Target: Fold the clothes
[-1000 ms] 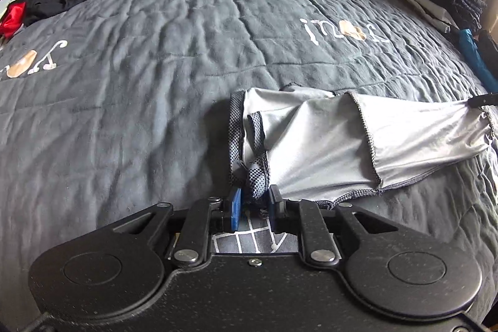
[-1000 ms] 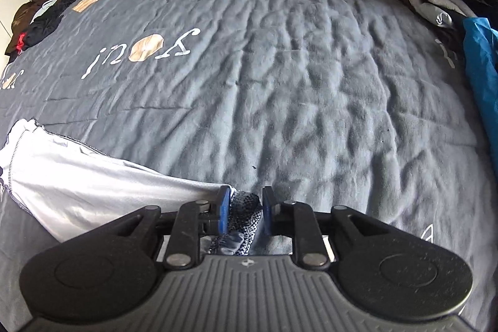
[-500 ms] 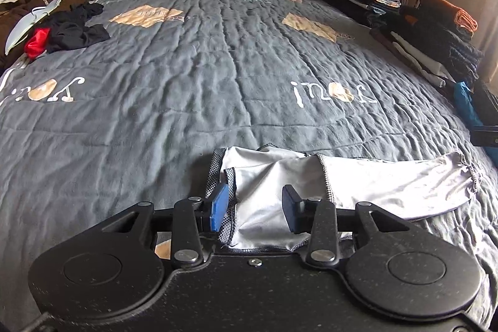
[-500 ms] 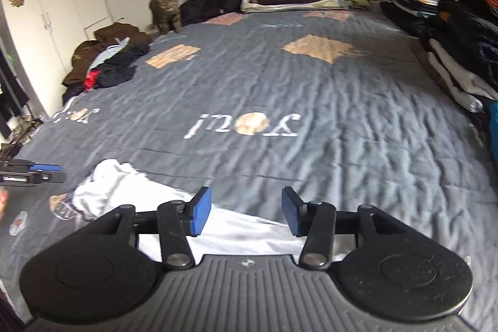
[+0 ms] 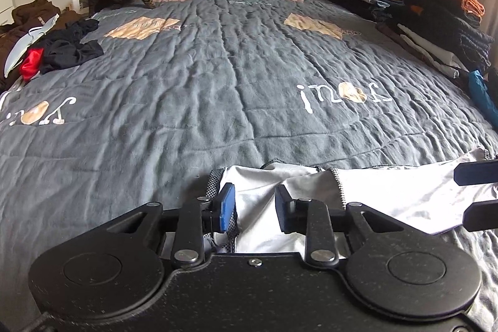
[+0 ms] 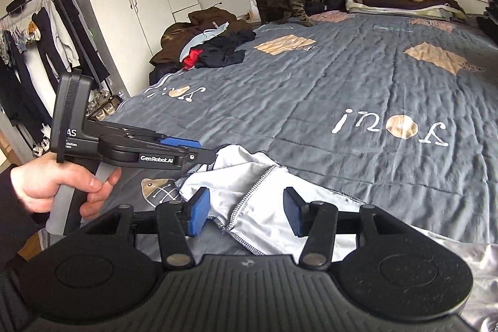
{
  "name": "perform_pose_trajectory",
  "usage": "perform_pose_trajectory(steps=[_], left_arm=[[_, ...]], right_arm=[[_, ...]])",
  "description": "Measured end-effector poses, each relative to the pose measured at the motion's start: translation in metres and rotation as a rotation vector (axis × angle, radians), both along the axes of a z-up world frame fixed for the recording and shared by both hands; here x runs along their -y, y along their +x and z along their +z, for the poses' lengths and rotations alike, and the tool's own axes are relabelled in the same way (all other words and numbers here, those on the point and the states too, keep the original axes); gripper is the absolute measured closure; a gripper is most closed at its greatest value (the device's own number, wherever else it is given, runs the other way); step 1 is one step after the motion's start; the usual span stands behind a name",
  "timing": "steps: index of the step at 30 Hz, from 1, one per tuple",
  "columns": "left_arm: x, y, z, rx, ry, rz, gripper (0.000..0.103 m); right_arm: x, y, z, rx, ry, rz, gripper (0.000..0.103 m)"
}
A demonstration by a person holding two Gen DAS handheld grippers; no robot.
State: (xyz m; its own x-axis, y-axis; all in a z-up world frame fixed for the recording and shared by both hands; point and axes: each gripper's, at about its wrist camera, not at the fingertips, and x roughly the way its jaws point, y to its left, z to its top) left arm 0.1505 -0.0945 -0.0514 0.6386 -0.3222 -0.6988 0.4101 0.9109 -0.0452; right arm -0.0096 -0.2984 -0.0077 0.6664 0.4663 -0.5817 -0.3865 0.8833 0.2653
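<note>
Lying low in frame on the grey bed (image 5: 193, 101): pale grey garment (image 5: 389, 195), partly folded, more folds likely left. Left tongs (image 5: 253, 209), just narrowed, and right tongs (image 6: 246, 215), both spread, pinching nothing.

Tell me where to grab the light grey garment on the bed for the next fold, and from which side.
Grip the light grey garment at its two near corners, coming in from the near edge of the bed. It lies flat and stretched sideways, with the mesh-trimmed end by the left gripper and the other end near the right gripper. Both grippers are open above it, so a low pinch at the hem looks easiest.
</note>
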Motion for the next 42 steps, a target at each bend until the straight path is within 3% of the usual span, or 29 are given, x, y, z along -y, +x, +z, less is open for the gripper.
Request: perform_pose_trajectory(steps=[11,15,17,22,35,39,42], left_arm=[[0.006,0.012,-0.026,-0.019,0.137,-0.011,0.076],[0.004,0.011,-0.030,-0.009,0.137,-0.013,0.077],[0.005,0.011,-0.029,0.008,0.143,-0.015,0.090],[0.012,0.009,-0.021,0.035,0.158,-0.042,0.098],[0.028,0.019,-0.009,0.233,0.252,-0.037,0.099],[0.031,0.029,-0.024,0.118,0.294,-0.041,0.097],[0.017,0.024,-0.018,0.116,0.271,-0.024,0.095]], right_arm=[[-0.010,0.000,-0.004,0.007,0.006,0.036,0.052],[-0.013,0.003,-0.006,0.000,0.007,0.043,0.052],[-0.014,0.003,-0.006,-0.003,0.009,0.046,0.052],[-0.013,0.002,-0.005,-0.005,0.012,0.042,0.052],[-0.008,0.002,-0.004,-0.016,0.044,0.026,0.052],[-0.008,0.004,-0.011,-0.033,0.035,0.028,0.052],[-0.006,0.005,-0.016,-0.047,0.030,0.023,0.052]])
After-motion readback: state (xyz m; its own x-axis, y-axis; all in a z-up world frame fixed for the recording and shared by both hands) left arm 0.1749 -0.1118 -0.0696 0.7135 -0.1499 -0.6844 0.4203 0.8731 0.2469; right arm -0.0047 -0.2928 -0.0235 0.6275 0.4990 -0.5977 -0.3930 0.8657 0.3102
